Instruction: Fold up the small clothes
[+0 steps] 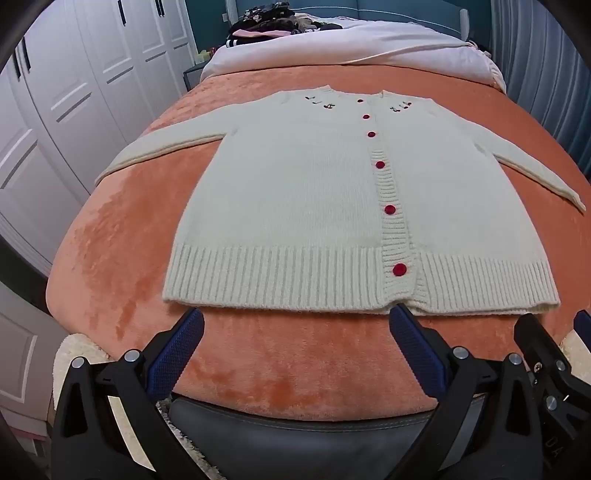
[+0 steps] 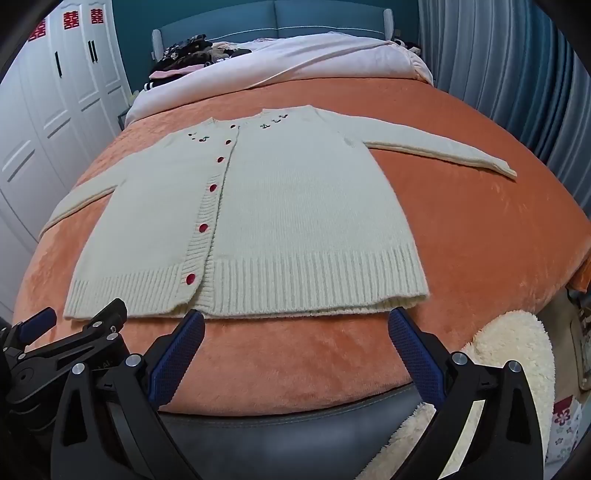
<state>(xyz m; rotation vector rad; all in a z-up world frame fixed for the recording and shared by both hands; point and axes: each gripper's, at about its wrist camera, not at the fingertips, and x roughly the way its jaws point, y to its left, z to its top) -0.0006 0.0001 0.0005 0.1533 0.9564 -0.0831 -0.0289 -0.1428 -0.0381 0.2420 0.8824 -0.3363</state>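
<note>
A cream knitted cardigan (image 1: 295, 192) with red buttons lies flat and face up on the orange blanket (image 1: 122, 258), both sleeves spread out to the sides. It also shows in the right wrist view (image 2: 295, 221). My left gripper (image 1: 295, 317) is open and empty, just in front of the ribbed hem near the button band. My right gripper (image 2: 295, 319) is open and empty, just in front of the hem's right half. Each gripper shows at the edge of the other's view.
A white duvet (image 1: 351, 48) and a pile of dark clothes (image 1: 266, 18) lie at the head of the bed. White wardrobe doors (image 1: 55, 92) stand on the left, blue curtains (image 2: 498, 74) on the right. A fluffy cream rug (image 2: 517, 354) lies by the bed's foot.
</note>
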